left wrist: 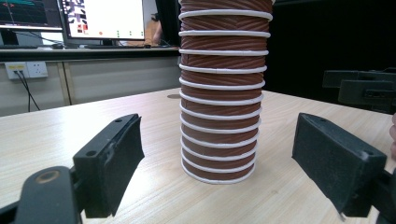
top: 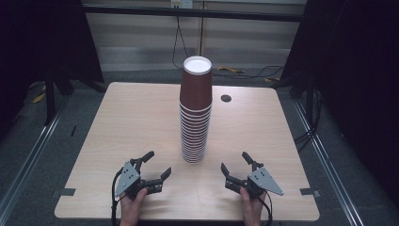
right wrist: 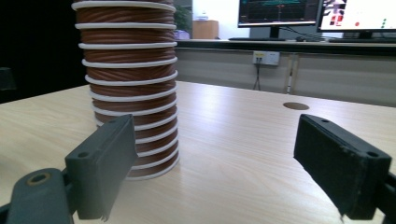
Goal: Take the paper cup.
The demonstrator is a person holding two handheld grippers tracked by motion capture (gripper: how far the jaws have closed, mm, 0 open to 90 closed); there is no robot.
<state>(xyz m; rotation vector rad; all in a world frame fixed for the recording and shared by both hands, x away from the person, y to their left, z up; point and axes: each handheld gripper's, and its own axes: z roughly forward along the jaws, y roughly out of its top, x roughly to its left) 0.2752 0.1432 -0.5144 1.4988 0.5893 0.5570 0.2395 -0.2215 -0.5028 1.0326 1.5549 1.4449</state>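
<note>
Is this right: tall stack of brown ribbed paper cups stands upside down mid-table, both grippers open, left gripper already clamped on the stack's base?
Not quite. The left gripper is not clamped on the tall stack of brown ribbed paper cups: the left gripper view shows its jaws spread wide with the stack standing beyond them, untouched. The rest holds: the stack stands upside down mid-table, and the right gripper is open too.

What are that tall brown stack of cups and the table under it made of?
The stack of cups looks like paper: matte brown walls with slanted ripples and rolled white rims, seen close in the left gripper view. The table seems to be wood-look laminate, pale and smooth with a faint sheen; solid wood cannot be ruled out.
</note>
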